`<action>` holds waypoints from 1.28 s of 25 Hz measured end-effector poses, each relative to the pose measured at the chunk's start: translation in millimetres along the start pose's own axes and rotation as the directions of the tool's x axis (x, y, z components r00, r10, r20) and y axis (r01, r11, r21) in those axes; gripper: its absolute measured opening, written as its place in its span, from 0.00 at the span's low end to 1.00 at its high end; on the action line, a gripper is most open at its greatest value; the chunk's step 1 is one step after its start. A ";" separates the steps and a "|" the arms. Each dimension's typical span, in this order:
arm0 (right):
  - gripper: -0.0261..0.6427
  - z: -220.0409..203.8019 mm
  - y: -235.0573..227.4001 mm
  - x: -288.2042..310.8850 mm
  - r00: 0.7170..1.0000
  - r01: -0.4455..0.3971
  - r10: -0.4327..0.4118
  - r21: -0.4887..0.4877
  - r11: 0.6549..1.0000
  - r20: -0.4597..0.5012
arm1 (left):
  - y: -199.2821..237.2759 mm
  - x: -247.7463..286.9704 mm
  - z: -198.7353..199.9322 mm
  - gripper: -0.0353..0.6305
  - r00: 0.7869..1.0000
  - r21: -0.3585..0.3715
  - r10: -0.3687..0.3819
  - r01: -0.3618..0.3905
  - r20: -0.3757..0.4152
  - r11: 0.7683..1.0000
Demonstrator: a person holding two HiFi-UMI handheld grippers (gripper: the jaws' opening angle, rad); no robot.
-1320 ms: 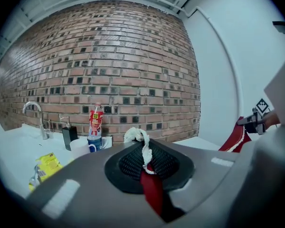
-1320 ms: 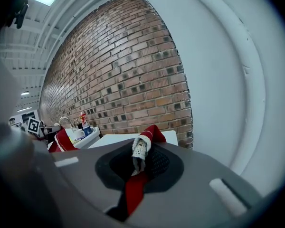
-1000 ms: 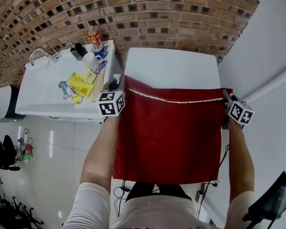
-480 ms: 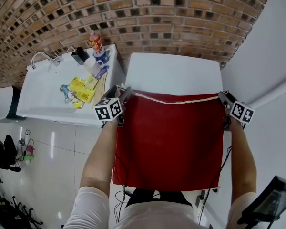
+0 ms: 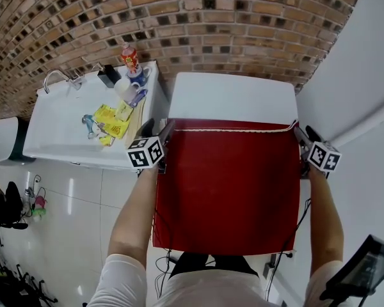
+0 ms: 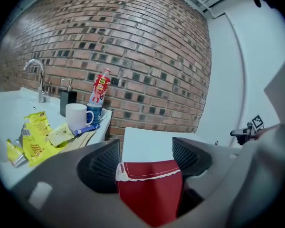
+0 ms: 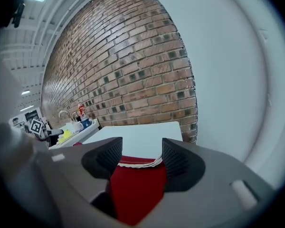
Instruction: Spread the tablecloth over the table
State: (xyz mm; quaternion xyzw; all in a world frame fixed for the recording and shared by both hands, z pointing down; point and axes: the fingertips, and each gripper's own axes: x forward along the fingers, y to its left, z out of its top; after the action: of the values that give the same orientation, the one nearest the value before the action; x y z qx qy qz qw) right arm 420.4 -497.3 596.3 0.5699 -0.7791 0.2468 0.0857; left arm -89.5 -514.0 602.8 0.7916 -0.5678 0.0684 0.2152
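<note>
A red tablecloth (image 5: 227, 178) with a white lace edge lies flat over the near part of the white table (image 5: 230, 94); the far strip of the table is bare. My left gripper (image 5: 168, 128) is at the cloth's far left corner and is open. The corner of the cloth (image 6: 149, 194) lies loose between its jaws (image 6: 145, 153). My right gripper (image 5: 299, 133) is at the far right corner. Its jaws (image 7: 140, 151) are opening, and the red cloth (image 7: 135, 189) and its lace edge sit slack between them.
Left of the table stands a white counter (image 5: 57, 117) with a faucet (image 5: 51, 75), a white mug (image 5: 123, 85), a red bottle (image 5: 128, 55) and yellow packets (image 5: 109, 117). A brick wall runs behind and a white wall stands to the right. Cables lie on the floor near my feet.
Both grippers have opened and let go of the cloth's far corners. The sagging far edge now lies straight and flat on the table. The left gripper has sunk slightly.
</note>
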 end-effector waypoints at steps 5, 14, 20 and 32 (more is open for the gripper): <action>0.24 -5.2 16.6 -42.7 0.999 0.028 -0.024 -0.108 0.994 0.043 | -16.4 -28.8 4.6 0.39 0.998 0.028 -0.019 0.017 0.058 0.999; 0.05 7.8 84.2 -176.1 0.970 0.048 -0.006 -0.167 0.985 0.242 | -71.1 -156.7 23.5 0.06 0.985 0.126 -0.045 0.024 0.167 0.992; 0.05 -11.4 123.9 -250.7 0.959 0.049 -0.003 -0.155 0.987 0.283 | -94.2 -250.9 12.8 0.06 0.982 0.135 -0.016 -0.010 0.190 0.991; 0.05 -13.2 183.6 -315.6 0.943 0.021 0.047 -0.200 0.980 0.331 | -140.1 -345.0 16.8 0.06 0.971 0.144 -0.023 -0.012 0.236 0.989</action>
State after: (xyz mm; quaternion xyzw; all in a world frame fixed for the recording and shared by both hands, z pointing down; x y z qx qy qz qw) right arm 353.7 -182.1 424.1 0.5866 -0.8071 0.0674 0.0079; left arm -81.0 -184.3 429.2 0.8092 -0.5807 0.0138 0.0881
